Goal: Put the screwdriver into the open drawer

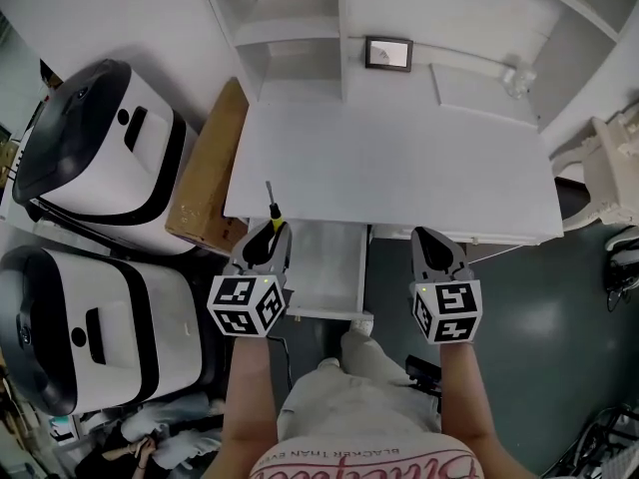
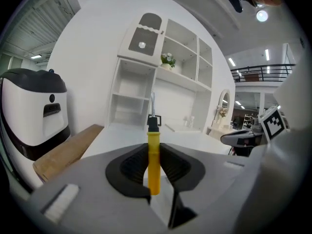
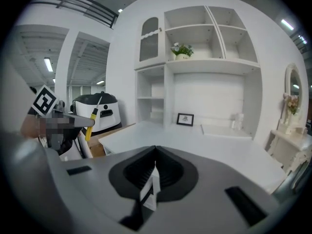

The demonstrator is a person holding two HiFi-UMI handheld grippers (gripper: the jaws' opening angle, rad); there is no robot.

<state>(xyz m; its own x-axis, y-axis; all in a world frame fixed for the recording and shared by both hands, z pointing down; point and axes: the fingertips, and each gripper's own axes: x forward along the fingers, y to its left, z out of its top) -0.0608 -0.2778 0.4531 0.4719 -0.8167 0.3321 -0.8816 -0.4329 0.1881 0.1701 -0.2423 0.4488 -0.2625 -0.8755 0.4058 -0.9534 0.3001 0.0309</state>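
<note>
Person's shirt and both forearms fill the near edge of the head view, one gripper out ahead of each. Left gripper (image 1: 268, 242) is pinching the screwdriver (image 1: 273, 214): in the left gripper view the jaws are partly closed with both pads pressed on the yellow handle (image 2: 153, 155). The handle runs along the jaw line, its butt end back between the pads. Black collar and metal shaft stick out past the jaw tips, pointing far and slightly up. In the head view the shaft tip sits over the near-left corner of the desk (image 1: 399, 158). Open drawer (image 1: 329, 267) is pulled out from under the desk's near edge. The left gripper is just beside its left wall, so the screwdriver is left of the drawer, not in it. Can't tell whether the gripper touches the drawer. Right gripper (image 1: 436, 245) is to the right of the drawer, near the desk's front edge, well apart from the left one. Right gripper view shows its jaws (image 3: 153, 167) pressed together at the tips with nothing between them. That view also catches the screwdriver (image 3: 92, 117) off to the left, tilted in the other gripper. Brown board (image 1: 205, 168) lies along the desk's left side. Small framed picture (image 1: 388, 54) stands at the far side of the desk.
</note>
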